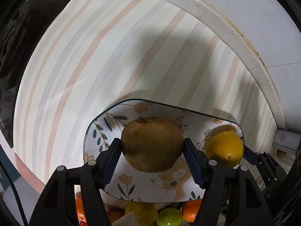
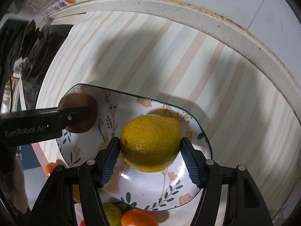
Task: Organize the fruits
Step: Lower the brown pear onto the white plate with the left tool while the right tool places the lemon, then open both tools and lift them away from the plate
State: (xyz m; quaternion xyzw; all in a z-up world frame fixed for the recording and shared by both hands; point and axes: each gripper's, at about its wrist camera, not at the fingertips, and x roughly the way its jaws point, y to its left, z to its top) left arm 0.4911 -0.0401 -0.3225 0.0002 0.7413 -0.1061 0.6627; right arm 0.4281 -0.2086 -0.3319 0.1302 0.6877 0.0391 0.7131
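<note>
My left gripper is shut on a brown pear and holds it over a floral plate. My right gripper is shut on a yellow lemon over the same plate. In the right wrist view the pear shows at the plate's left side, partly behind the left gripper's black finger. In the left wrist view the lemon shows at the plate's right side.
Below the plate's near edge lie several loose fruits: an orange, a green fruit and a yellow one. The plate sits on a striped cloth. A white raised rim and wall bound the far side.
</note>
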